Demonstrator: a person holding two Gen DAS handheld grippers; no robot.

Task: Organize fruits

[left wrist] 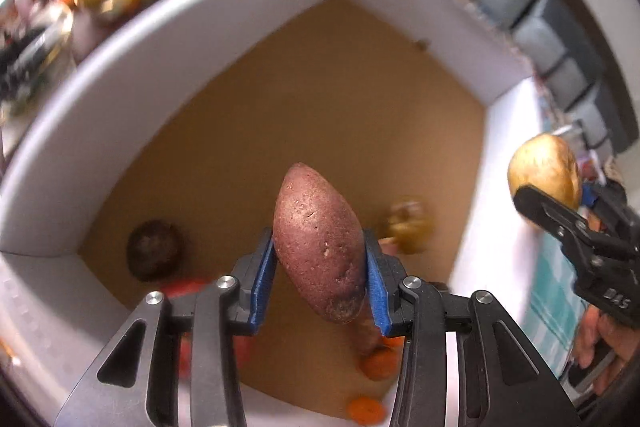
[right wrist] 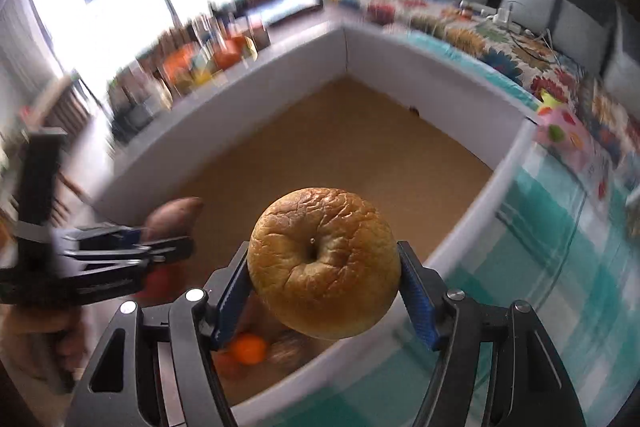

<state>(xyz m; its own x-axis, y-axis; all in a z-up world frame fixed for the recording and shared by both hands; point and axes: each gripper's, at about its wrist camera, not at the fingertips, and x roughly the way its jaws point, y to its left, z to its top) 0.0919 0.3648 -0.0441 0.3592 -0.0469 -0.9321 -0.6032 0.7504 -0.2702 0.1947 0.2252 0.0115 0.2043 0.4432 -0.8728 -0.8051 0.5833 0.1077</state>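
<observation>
Left claw clamping reddish-brown tapered sweet potato across middle, hanging above white-walled cardboard box: likely heavy, stiff, rough. Right claw pinching wrinkled yellow-brown apple over box's near wall: probably soft, bruising easily.

Black tongs with ribbed blue pads and silver pivot screws.

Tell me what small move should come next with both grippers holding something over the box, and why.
Probably lower the left gripper toward the bare brown floor of the box before letting go. It is shut on the sweet potato, which hangs above that floor, while the right gripper holds a wrinkled apple nearer the box's edge.
</observation>
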